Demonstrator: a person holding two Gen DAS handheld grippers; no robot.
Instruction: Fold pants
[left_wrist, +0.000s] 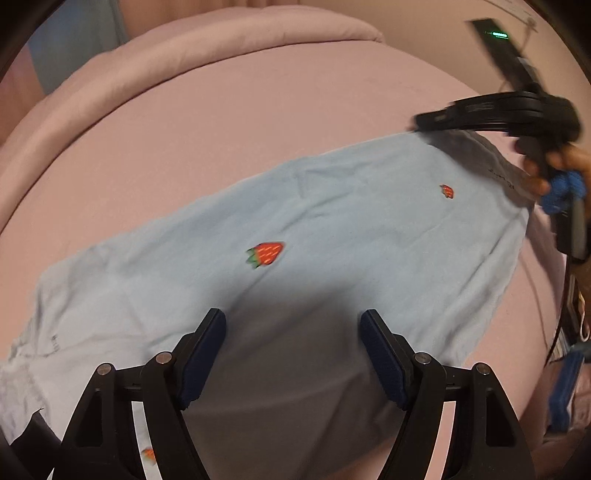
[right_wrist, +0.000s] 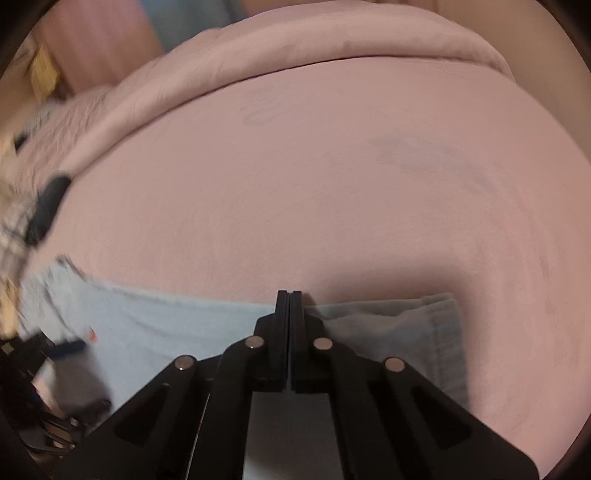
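Note:
Light blue pants (left_wrist: 332, 236) with red strawberry prints lie flat across the pink bed; they also show in the right wrist view (right_wrist: 166, 325). My left gripper (left_wrist: 293, 325) is open, hovering over the near edge of the pants with nothing between its fingers. My right gripper (right_wrist: 290, 295) is shut, its tips at the far edge of the pants near the waistband corner; no cloth shows between the tips. It also appears in the left wrist view (left_wrist: 421, 123) at the pants' far right corner, blurred by motion.
The pink sheet (right_wrist: 332, 184) covers the bed, with a rolled pink duvet (left_wrist: 184, 48) along the far side. A checked cloth and a dark object (right_wrist: 48, 206) lie at the left edge. Blue items (left_wrist: 565, 387) sit at the right.

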